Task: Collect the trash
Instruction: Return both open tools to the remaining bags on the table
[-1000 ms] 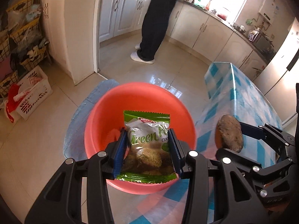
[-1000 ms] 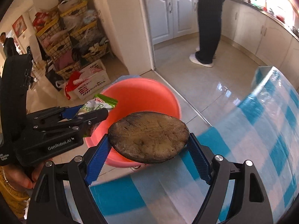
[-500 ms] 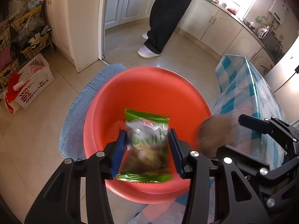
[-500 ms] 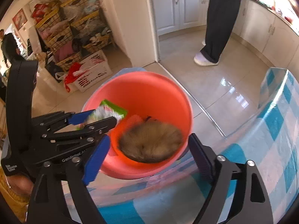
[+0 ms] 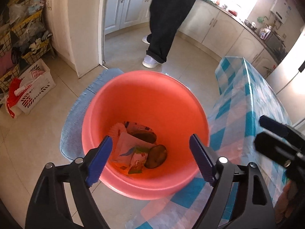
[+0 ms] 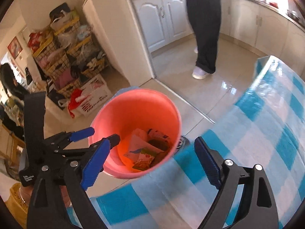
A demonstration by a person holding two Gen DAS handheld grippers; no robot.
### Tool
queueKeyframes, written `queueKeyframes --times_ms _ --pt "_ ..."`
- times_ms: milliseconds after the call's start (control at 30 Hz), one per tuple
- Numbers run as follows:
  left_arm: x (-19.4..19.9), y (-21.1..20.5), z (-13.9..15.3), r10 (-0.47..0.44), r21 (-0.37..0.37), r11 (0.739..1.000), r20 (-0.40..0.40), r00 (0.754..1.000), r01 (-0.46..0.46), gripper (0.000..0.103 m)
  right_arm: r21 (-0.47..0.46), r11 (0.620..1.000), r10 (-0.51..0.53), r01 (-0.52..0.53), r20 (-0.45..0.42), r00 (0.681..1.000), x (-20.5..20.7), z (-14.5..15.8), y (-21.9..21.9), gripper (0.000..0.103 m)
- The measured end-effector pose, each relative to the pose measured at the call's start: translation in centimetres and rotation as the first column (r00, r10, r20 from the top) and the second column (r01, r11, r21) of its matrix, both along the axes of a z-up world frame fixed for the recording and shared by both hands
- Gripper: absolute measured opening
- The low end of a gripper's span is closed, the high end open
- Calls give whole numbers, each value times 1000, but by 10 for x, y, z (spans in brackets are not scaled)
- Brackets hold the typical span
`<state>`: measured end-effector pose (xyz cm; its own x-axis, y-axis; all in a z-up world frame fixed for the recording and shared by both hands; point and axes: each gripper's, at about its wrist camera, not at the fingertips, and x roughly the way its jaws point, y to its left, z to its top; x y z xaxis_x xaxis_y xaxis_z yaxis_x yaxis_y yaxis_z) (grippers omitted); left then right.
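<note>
The orange bucket (image 5: 144,95) stands on the tiled floor (image 5: 38,133), right ahead of both grippers. Inside lie wrappers (image 5: 133,148) and two brown discs (image 5: 156,156). The checked counter (image 6: 266,124) runs beside it. Left gripper (image 5: 150,158) and right gripper (image 6: 150,160) are both spread wide, holding nothing. The wrappers' print is too small to read.

This is a lived-in home, at the doorway of its kitchen. White panelled cabinets (image 5: 131,2) run under a dark counter (image 5: 253,28) crowded with a kettle and pots, and a person in dark trousers (image 5: 167,19) stands there on glossy beige floor tiles (image 5: 125,61). Nearer, a bench with a blue-checked cloth (image 6: 266,126) stands beside a red plastic bucket (image 5: 148,87) of rubbish, and stacked yellow wire baskets (image 6: 63,43) overflow with household clutter.
</note>
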<state>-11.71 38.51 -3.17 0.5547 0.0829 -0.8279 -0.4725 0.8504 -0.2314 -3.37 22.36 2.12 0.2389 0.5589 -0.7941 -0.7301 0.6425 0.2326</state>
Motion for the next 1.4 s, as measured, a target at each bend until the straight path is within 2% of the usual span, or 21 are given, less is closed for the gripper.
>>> queueKeyframes --times_ms 267,567,900,1100,1400 --pt "-5 -36 22 -83 107 991 2 997 83 83 88 988 -126 129 -29 992 -1 17 -64 90" --pt "-17 -69 38 -150 140 979 13 989 147 84 104 974 -207 203 23 978 -28 25 -119 90" --pt "-37 -117 54 -249 158 957 26 968 242 84 102 957 -281 273 82 956 -60 25 -173 90" --pt "-46 -147 57 -319 173 934 17 948 312 84 131 919 -384 373 75 920 -68 24 -221 90" --pt "-58 -190 65 -433 183 889 45 900 419 84 157 867 -489 474 81 868 -76 30 -268 90"
